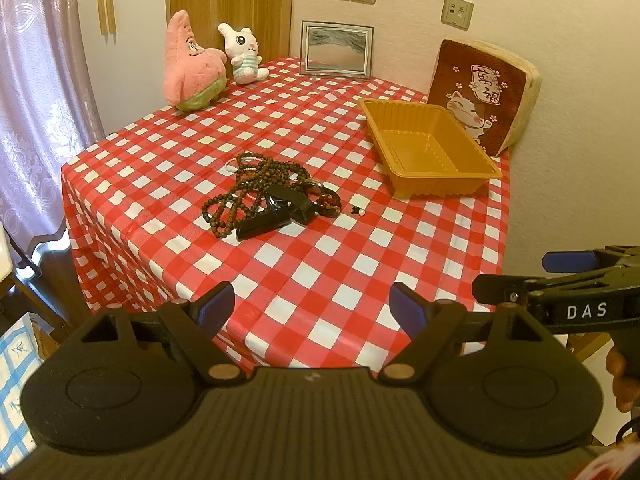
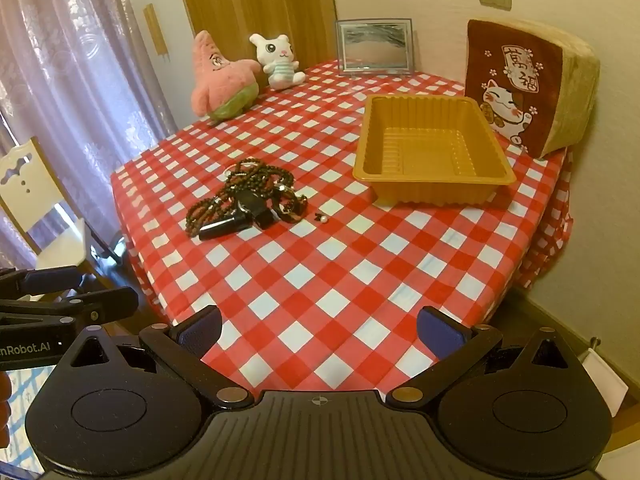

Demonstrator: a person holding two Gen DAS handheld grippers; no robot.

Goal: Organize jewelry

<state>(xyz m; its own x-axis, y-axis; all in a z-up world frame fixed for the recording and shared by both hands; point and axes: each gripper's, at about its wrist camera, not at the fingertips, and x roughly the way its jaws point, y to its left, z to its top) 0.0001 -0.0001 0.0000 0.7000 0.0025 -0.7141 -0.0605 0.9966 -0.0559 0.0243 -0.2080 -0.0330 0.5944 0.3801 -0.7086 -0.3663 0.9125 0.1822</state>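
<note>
A tangled pile of jewelry (image 1: 264, 192) lies mid-table on the red checked cloth: dark bead strands, a black watch, a white bracelet and a patterned bangle. It also shows in the right wrist view (image 2: 244, 200). A small pearl earring (image 1: 360, 211) (image 2: 323, 219) lies just right of the pile. An orange plastic tray (image 1: 430, 148) (image 2: 430, 152) stands empty at the right rear. My left gripper (image 1: 312, 308) is open and empty over the table's near edge. My right gripper (image 2: 318, 330) is open and empty beside it; it also shows in the left wrist view (image 1: 516, 276).
A pink star plush (image 1: 190, 66), a white rabbit plush (image 1: 244, 54) and a picture frame (image 1: 336, 50) stand along the far edge. A cat cushion (image 1: 480, 92) leans on the wall behind the tray. A white chair (image 2: 36, 204) stands left of the table.
</note>
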